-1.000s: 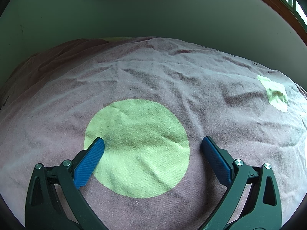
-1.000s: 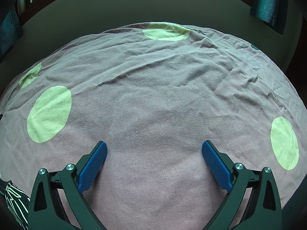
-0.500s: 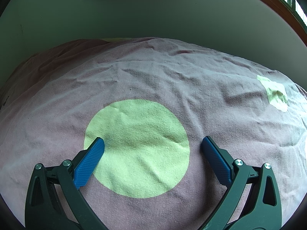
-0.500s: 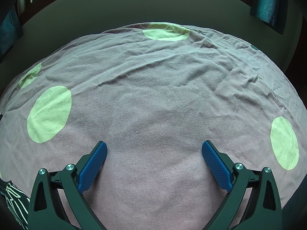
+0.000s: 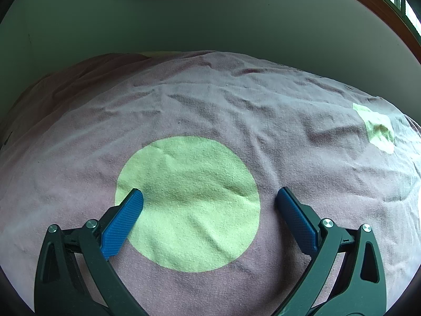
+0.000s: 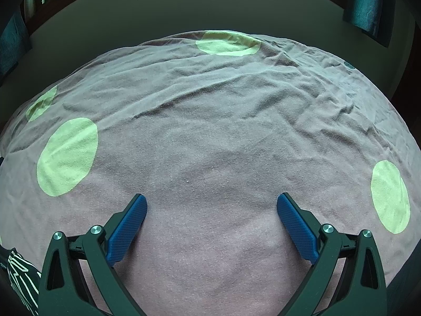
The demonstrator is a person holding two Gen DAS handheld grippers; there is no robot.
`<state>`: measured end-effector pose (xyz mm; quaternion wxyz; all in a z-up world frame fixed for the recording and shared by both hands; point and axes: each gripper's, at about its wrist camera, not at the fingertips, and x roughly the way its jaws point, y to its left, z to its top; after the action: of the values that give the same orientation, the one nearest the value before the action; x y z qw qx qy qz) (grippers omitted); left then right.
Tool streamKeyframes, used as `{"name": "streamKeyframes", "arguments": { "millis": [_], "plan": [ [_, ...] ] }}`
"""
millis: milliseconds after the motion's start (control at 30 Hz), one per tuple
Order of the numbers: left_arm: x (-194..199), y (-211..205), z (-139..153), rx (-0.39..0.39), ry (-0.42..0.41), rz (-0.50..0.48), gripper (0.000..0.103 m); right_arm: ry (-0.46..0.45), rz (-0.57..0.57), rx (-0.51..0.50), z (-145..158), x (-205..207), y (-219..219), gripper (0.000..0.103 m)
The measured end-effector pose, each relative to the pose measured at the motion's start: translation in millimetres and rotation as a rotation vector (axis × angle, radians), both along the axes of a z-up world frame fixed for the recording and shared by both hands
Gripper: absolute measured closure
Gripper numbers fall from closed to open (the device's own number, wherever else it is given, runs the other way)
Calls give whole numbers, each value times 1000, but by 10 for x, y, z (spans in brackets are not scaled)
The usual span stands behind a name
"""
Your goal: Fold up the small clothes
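The left hand-held gripper [image 5: 209, 197] is spread wide and holds nothing. Its blue fingertips [image 5: 126, 217] sit just above a mauve bedsheet [image 5: 210, 110], straddling a large yellow-green dot [image 5: 188, 202] printed on the sheet. The left fingertip overlaps the dot's left edge; the right fingertip lies just beyond the dot's right edge.

The right hand-held gripper [image 6: 211, 202] is also spread wide and empty, positioned over a plain area of the same bedsheet [image 6: 210, 131]. Relative to this gripper, one dot [image 6: 67, 156] lies to the left and another dot [image 6: 390, 196] to the right.

The only garment in view is a dark cloth with pale green stripes [image 6: 19, 276], at the lower left corner of the right wrist view, beside the right gripper's left arm. Neither gripper touches it.
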<state>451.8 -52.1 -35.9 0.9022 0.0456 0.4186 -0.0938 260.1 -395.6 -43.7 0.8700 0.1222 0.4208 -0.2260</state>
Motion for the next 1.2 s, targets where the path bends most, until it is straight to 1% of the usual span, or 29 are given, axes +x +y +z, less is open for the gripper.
{"name": "streamKeyframes", "arguments": {
  "millis": [233,300,367,633,700,767,933,1033,1067,1100,1133,1200],
  "plan": [
    [-6,-1,-15,0,5,0,2,0,2,9,48,0,-28,4],
    [-5,2,-3,0,0,0,2,3,1,6,13,1,-13,4],
    [-3,6,7,0,3,0,2,1,2,4,67,-4,-33,4],
    [-10,2,-14,0,1,0,2,0,1,4,53,-7,-28,4],
    [2,15,40,-1,1,-1,2,2,2,4,55,-4,-30,4],
    [-11,3,18,0,0,0,2,1,2,5,106,-14,-42,4],
    [-6,15,62,-1,-1,0,2,2,2,4,87,-10,-36,4],
    [-12,4,16,0,2,0,2,2,2,4,88,-9,-40,4],
    [7,9,69,5,11,1,2,2,2,5,99,-9,-44,4],
    [-19,6,11,6,9,1,2,3,2,5,88,-7,-43,4],
    [-11,9,31,10,11,1,2,3,3,7,135,-16,-55,4],
    [-32,20,34,7,2,1,2,3,2,3,84,-7,-41,4]
  ]
}}
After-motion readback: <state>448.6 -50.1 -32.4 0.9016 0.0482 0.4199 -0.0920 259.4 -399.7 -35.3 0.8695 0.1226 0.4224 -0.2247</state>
